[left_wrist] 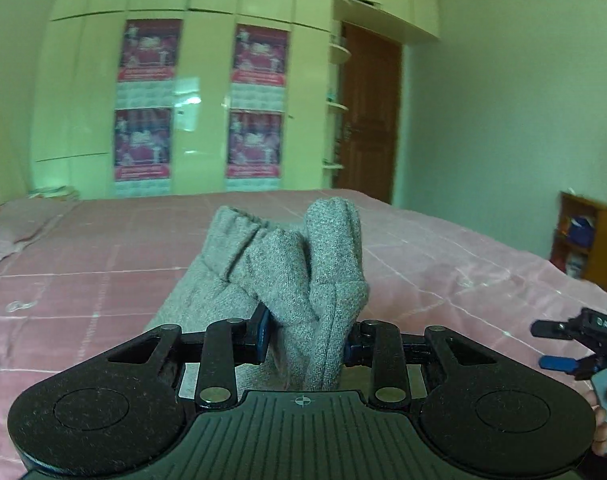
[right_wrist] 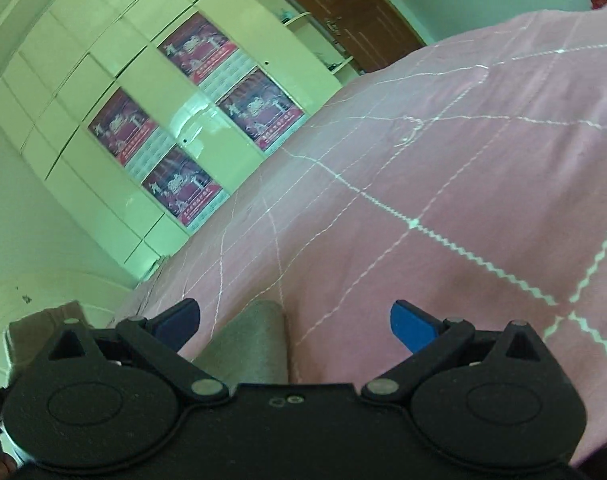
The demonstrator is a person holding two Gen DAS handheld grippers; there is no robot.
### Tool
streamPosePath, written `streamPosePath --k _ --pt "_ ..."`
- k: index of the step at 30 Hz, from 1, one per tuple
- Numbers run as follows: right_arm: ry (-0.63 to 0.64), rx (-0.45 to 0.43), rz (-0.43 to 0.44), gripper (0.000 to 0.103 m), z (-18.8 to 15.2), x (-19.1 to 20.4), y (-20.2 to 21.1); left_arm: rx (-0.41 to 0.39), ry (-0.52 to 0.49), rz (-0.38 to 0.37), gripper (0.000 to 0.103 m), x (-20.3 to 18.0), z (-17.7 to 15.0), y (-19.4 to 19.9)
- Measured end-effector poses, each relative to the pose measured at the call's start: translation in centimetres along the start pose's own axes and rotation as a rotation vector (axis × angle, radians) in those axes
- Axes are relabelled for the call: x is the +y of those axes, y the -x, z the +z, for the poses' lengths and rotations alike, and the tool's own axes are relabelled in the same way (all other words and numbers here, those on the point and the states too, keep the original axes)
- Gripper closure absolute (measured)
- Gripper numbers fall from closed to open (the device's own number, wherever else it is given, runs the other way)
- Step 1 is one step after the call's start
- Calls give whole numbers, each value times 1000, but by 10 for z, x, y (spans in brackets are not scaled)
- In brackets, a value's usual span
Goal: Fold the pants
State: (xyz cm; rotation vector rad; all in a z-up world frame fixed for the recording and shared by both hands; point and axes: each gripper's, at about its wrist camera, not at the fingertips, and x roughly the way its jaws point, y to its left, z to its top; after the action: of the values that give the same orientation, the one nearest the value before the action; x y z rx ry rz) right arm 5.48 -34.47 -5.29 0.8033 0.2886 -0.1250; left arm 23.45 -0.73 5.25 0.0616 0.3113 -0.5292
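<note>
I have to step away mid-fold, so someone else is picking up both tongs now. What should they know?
Left tongs: shut on a bunched fold of the grey pants, lifted above the pink bedspread.
Right tongs: open, holding nothing; a grey end of fabric shows between the blue fingers, not pinched.
Done: pants gathered and picked up on one side.
Left: grip the free end with the right tongs, lay flat, fold.

Grey woven pants [left_wrist: 279, 264]; pink quilted bedspread [left_wrist: 443, 264]; glossy wardrobe [left_wrist: 207, 120]
</note>
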Motion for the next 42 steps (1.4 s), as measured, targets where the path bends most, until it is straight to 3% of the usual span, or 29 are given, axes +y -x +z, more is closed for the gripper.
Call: streamPosePath --k 3,6,7,9,12,16,19,20,21,23,27,32,35,42 --pt "-62 -23 -18 6 5 -21 4 119 -50 -94 69 -64 -14 -44" --pt "-158 -16 -1 6 10 -36 0 281 -126 -95 56 -113 -43 -74" --pt "-165 -5 16 6 11 -37 -1 262 -152 -66 53 -123 -51 -65" --pt "-167 23 102 6 12 -36 -4 205 -106 -72 23 -116 -60 -36" --pt "-176 121 233 8 8 -23 -19 121 8 -31 9 -88 -58 10" --pt "-158 288 325 13 -6 2 -38 128 58 41 9 -44 -67 65" --pt "-116 354 289 21 -13 17 -40 180 82 95 9 -11 -89 102" --pt "-102 372 281 32 -14 21 -41 207 83 119 10 -4 -99 112" --pt "-78 389 271 51 -15 25 -42 231 88 140 10 3 -108 120" --pt "-14 401 204 60 -19 33 -40 267 117 168 10 14 -127 128" --pt "-8 403 182 57 -29 34 -32 290 145 186 10 19 -144 137" --pt "3 398 137 45 -26 44 -42 305 205 250 10 22 -153 130" --pt "-10 410 116 44 -27 48 -51 311 200 305 9 24 -162 131" --pt "114 448 29 43 -33 80 -76 313 203 315 9 23 -163 132"
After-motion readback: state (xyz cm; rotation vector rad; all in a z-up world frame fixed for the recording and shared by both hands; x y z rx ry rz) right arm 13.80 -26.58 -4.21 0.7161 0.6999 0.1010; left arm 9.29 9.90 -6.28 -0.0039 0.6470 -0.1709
